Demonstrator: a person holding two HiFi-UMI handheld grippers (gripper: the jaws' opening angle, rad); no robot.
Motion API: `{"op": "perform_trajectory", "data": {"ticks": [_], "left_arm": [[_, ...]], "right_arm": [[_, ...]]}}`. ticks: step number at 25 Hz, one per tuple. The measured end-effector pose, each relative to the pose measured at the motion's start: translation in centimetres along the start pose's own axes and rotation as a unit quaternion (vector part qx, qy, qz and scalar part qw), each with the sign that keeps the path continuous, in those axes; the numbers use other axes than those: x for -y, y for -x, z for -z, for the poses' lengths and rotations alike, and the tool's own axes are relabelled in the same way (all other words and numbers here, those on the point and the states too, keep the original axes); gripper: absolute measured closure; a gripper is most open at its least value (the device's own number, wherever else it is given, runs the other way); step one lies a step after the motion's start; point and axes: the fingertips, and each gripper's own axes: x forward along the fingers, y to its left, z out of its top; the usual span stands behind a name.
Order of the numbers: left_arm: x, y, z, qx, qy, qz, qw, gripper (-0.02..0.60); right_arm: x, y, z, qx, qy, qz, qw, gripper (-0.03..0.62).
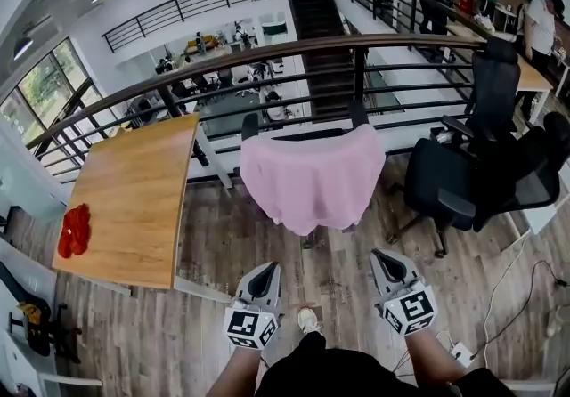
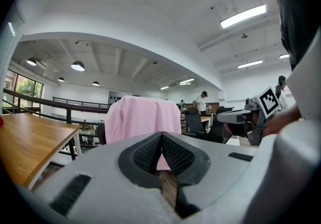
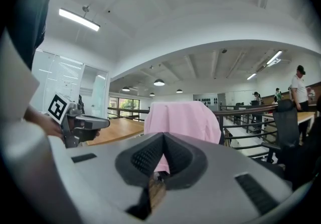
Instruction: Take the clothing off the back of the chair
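Observation:
A pink garment [image 1: 312, 177] hangs draped over the back of a black chair [image 1: 250, 125] by the railing; it covers nearly the whole backrest. In the left gripper view the pink garment [image 2: 143, 117] stands straight ahead, and likewise the pink garment [image 3: 183, 120] in the right gripper view. My left gripper [image 1: 264, 278] and right gripper [image 1: 386, 263] are held side by side some way short of the chair, both shut and empty, pointing level at the cloth. Neither touches it.
A wooden table [image 1: 134, 195] with a red item [image 1: 75, 230] stands to the left. Black office chairs [image 1: 481, 164] crowd the right. A dark railing [image 1: 267, 52] runs behind the chair. Cables and a power strip [image 1: 461, 352] lie on the floor at right. People stand far back.

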Motion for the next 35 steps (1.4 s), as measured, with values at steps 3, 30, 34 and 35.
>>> {"op": "perform_trajectory", "data": {"ticks": [3,30,34,35], "left_arm": [[-2.8,-2.5,-0.2,0.000,0.010,-0.003,0.9999,0.566],[-18.3,-15.8,-3.1,0.021,0.033,-0.070,0.9968,0.363],[-18.8,-17.4,-3.7,0.017,0.029,-0.094,0.9950,0.362],[-18.9,-17.9,-3.9,0.015,0.027,-0.100,0.9946,0.364]], "right_arm": [[1.5,-3.1,-0.2,-0.008,-0.001,0.013,1.000,0.589],[15.1,-14.7,-4.2,0.024,-0.018,0.169,0.985,0.422],[18.6,-15.6,-4.5,0.020,-0.020,0.166,0.986,0.405],[19.4,-15.9,-4.6,0.019,-0.020,0.163,0.986,0.402]]}}
